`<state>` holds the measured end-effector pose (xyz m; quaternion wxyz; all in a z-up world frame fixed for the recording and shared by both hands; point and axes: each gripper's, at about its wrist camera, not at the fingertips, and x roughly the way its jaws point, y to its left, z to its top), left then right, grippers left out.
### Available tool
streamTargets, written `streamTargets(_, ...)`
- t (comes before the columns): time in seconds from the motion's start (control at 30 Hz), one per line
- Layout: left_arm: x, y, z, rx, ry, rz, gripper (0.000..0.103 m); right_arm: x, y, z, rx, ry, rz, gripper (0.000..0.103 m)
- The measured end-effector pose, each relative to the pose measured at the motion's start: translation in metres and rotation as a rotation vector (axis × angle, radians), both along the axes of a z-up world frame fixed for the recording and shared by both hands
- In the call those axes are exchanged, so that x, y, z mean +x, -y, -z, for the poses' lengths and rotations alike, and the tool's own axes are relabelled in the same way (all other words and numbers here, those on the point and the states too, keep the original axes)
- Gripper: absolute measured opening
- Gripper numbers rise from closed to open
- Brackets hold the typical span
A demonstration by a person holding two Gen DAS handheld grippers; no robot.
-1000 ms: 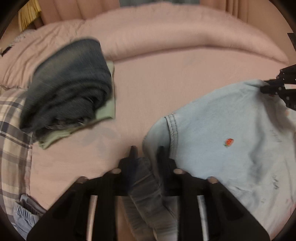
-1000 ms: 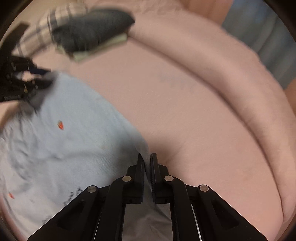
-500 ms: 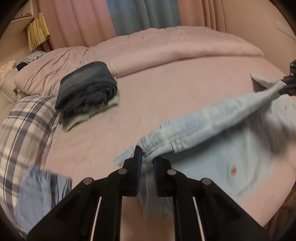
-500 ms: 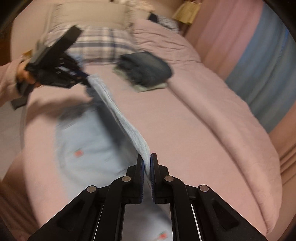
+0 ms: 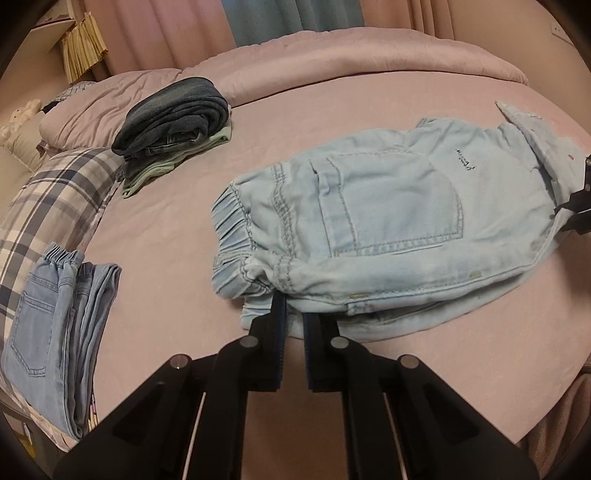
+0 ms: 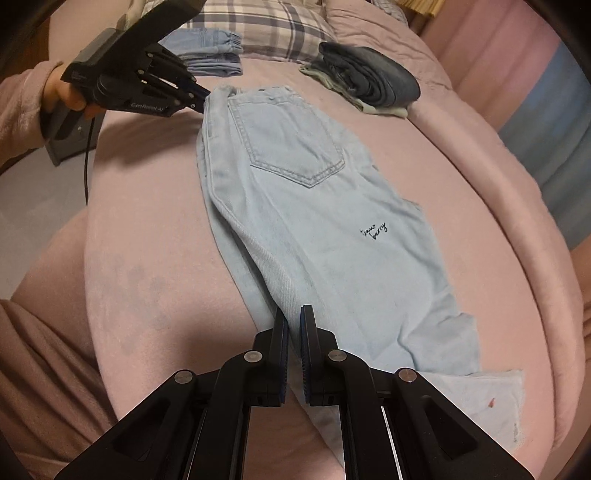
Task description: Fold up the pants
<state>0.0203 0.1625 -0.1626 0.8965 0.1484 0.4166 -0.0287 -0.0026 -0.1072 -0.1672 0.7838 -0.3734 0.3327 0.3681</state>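
Pants [image 5: 388, 221] on bed [image 5: 166, 229], one pair, two hand-held grippers pinching its edge, two folded stacks

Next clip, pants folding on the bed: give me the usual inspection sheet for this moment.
Surface: pink bed sheet, lightly wrinkled.
Job's things: light blue jeans laid flat lengthwise, back pocket up.
Clutter: dark folded jeans stack; folded light jeans on plaid pillow.
Grippers: left tongs shut on the jeans' waistband end; right tongs shut on the leg end.
Cables: black cord hanging from the left tool.
Surroundings: pink and blue curtains.
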Motion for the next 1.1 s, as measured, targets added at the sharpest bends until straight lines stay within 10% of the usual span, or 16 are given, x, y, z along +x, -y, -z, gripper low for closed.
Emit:
streamTargets(0.13,0.002,-0.004,0.009,0.021,-0.036,-0.053,0.016,0.005,-0.002,0.023,-0.008,-0.053,0.038,0.008)
streamTargets(0.2,-0.003,-0.008,0.008,0.014,-0.051,-0.078,0.034,0.006,-0.001,0.022,0.022,-0.061,0.060,0.015)
streamTargets(0.3,-0.022,-0.014,-0.006,-0.049,-0.018,-0.092,0.041,0.009,0.012,0.007,0.082,-0.112,0.107,0.047)
streamTargets(0.47,-0.033,0.000,-0.025,-0.182,0.015,-0.079,0.050,0.027,0.077,-0.028,0.349,-0.235,0.270,0.051)
streamTargets(0.7,0.002,0.105,-0.021,-0.334,-0.053,0.163,0.051,0.107,0.222,-0.041,0.656,-0.371,0.857,0.055)
streamTargets(1.1,0.051,0.252,0.011,-0.302,-0.196,0.394,0.050,0.219,0.248,-0.013,0.632,-0.517,1.111,0.055)
